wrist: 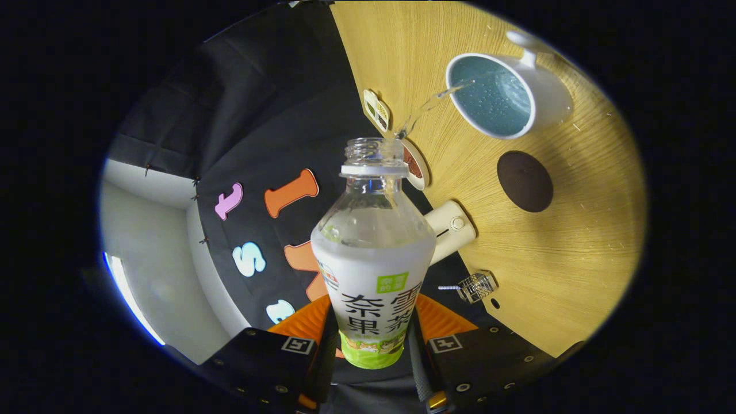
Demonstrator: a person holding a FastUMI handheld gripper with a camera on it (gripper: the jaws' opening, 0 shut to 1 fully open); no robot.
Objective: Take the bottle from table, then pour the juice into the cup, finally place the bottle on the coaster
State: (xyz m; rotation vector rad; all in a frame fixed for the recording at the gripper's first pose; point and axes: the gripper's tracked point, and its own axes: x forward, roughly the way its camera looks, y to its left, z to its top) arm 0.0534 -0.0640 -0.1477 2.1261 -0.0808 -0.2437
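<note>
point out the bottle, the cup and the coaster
bottle (pixel 372 259): gripper view, on its label, between the fingers
cup (pixel 520 132): gripper view, on its white rim
coaster (pixel 524 181): gripper view, middle of the dark disc

The worktop (pixel 575 247) is pale wood with a visible grain. On it, well beyond the tool (pixel 372 345), whose fingers clamp the bottle (pixel 372 253), stands a white cup (pixel 497 95) with a blue inside. Nearer the tool lies a dark round coaster (pixel 524 181), apart from the cup. A cream cylinder (pixel 451 229) and a small clear object (pixel 476 286) lie at the worktop's edge.
</note>
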